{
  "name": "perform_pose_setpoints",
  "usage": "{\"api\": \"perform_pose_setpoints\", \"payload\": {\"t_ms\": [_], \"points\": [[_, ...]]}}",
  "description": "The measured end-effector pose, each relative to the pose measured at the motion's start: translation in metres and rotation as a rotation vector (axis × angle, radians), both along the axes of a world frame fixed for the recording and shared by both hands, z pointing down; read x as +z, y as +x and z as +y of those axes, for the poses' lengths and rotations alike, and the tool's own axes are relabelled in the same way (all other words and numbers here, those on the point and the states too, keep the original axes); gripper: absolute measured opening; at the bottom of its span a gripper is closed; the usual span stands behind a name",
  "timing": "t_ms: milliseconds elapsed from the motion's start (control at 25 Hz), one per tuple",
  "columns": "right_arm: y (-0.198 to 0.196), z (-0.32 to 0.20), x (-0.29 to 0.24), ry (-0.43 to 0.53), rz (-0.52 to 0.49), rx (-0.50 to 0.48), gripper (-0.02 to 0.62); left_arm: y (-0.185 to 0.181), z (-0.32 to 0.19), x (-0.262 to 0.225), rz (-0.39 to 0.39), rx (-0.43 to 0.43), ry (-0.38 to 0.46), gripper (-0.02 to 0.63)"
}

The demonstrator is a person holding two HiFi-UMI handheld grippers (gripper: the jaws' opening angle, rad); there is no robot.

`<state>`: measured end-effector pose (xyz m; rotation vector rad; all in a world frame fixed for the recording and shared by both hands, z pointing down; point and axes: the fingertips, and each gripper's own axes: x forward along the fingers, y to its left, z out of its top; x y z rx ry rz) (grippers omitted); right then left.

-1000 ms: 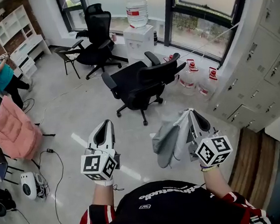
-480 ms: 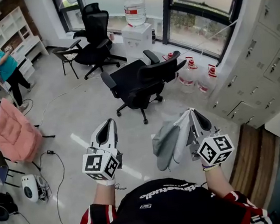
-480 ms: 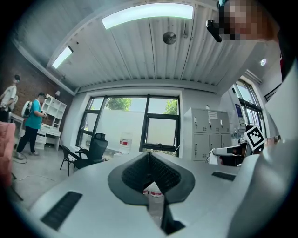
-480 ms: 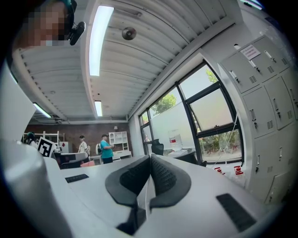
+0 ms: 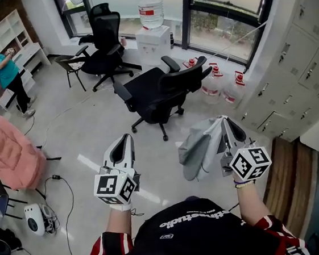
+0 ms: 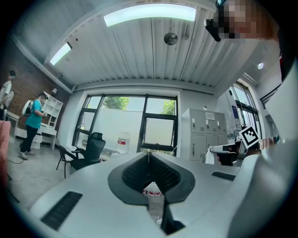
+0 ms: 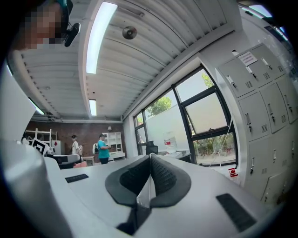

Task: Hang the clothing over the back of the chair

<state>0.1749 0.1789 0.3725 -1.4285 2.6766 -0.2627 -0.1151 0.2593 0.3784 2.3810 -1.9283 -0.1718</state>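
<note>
A grey piece of clothing point(image 5: 199, 148) hangs in folds from my right gripper point(image 5: 226, 118), which is shut on it. In the right gripper view a pale strip of the cloth point(image 7: 145, 191) shows pinched between the dark pads point(image 7: 163, 179). My left gripper point(image 5: 125, 137) is held level beside it, shut and holding nothing; its tips meet in the left gripper view point(image 6: 149, 154). A black office chair point(image 5: 158, 93) stands on the floor ahead of both grippers, with its backrest point(image 5: 185, 81) toward the right. Both grippers are well short of it.
A second black chair point(image 5: 104, 44) and a water dispenser point(image 5: 153, 36) stand by the windows. Water bottles point(image 5: 218, 86) sit right of the near chair, and grey lockers point(image 5: 301, 68) line the right wall. A pink cushioned seat point(image 5: 11, 155), floor cables and a person in teal point(image 5: 1, 68) are at the left.
My right gripper and the hanging clothing have shifted a little right and up in the head view. The left gripper looks about the same. The person in teal has stepped along the shelves.
</note>
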Motion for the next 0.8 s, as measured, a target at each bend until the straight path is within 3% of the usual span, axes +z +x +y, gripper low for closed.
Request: {"api": "perform_pose_setpoints", "payload": {"t_ms": [400, 800], "points": [[-0.007, -0.037, -0.014, 0.031, 0.003, 0.001, 0.017, -0.013, -0.036, 0.007, 0.024, 0.003, -0.01, 0.026], [-0.022, -0.124, -0.015, 0.014, -0.049, -0.036, 0.017, -0.008, -0.145, -0.005, -0.021, 0.014, -0.005, 0.025]]}}
